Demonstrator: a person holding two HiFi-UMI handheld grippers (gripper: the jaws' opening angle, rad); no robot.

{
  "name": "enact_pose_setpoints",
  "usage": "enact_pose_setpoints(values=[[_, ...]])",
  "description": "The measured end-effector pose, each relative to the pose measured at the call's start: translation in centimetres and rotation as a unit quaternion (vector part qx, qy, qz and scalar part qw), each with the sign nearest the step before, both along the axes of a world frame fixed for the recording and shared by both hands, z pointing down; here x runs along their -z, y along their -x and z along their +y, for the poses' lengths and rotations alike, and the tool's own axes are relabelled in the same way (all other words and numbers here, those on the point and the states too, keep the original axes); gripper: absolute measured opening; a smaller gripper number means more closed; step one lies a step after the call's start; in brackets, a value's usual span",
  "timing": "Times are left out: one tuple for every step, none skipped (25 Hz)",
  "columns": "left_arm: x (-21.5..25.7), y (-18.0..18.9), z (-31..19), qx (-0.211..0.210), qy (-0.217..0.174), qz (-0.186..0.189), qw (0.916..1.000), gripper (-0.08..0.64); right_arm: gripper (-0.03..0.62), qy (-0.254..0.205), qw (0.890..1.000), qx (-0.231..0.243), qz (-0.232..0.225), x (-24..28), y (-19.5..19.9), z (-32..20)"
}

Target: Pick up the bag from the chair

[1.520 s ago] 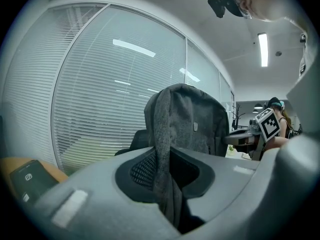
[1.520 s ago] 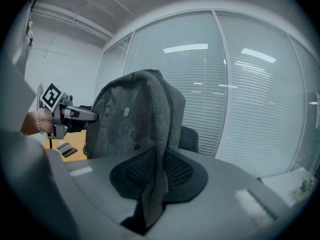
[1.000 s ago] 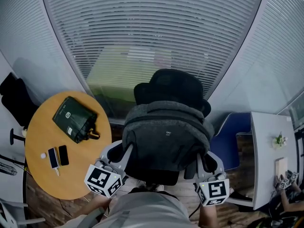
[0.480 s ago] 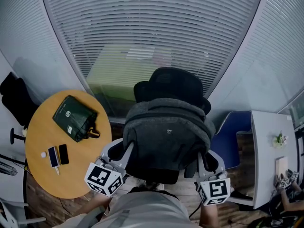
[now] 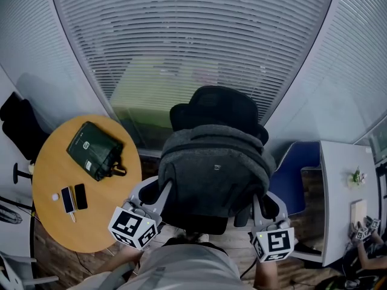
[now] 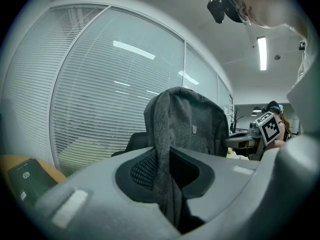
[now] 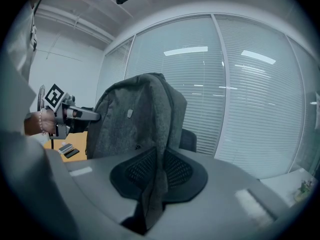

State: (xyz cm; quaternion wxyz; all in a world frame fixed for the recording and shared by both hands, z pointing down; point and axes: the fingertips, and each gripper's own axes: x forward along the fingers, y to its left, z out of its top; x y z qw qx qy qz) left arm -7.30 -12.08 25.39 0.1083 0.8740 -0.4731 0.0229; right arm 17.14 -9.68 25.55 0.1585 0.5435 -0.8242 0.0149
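Observation:
A grey backpack (image 5: 211,168) hangs between my two grippers, in front of the black office chair (image 5: 214,110). My left gripper (image 5: 162,193) is shut on a fold of the bag's left edge. My right gripper (image 5: 257,201) is shut on the right edge. In the left gripper view the grey fabric (image 6: 187,121) runs down between the dark pads of my left gripper (image 6: 167,184). The right gripper view shows the bag (image 7: 135,119) with a strip of it pinched in my right gripper (image 7: 155,184). The chair seat is hidden under the bag.
A round wooden table (image 5: 103,216) stands at the left with a dark green pouch (image 5: 94,151) and two phones (image 5: 74,199). A white desk (image 5: 341,180) and a blue panel (image 5: 296,174) are at the right. Window blinds curve behind the chair.

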Motion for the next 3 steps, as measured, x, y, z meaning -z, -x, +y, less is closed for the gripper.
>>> enact_pose_setpoints(values=[[0.01,-0.05,-0.06,0.000,0.000,0.000,1.0000,0.057,0.043,0.000,1.000,0.000,0.000,0.01,-0.04,-0.04],[0.02,-0.10,-0.13,0.000,0.000,0.000,1.0000,0.055,0.043,-0.001,1.000,0.000,0.000,0.04,-0.08,-0.10],[0.03,-0.14,-0.20,0.000,-0.001,0.000,1.0000,0.055,0.043,-0.001,1.000,0.000,0.000,0.06,-0.12,-0.15]])
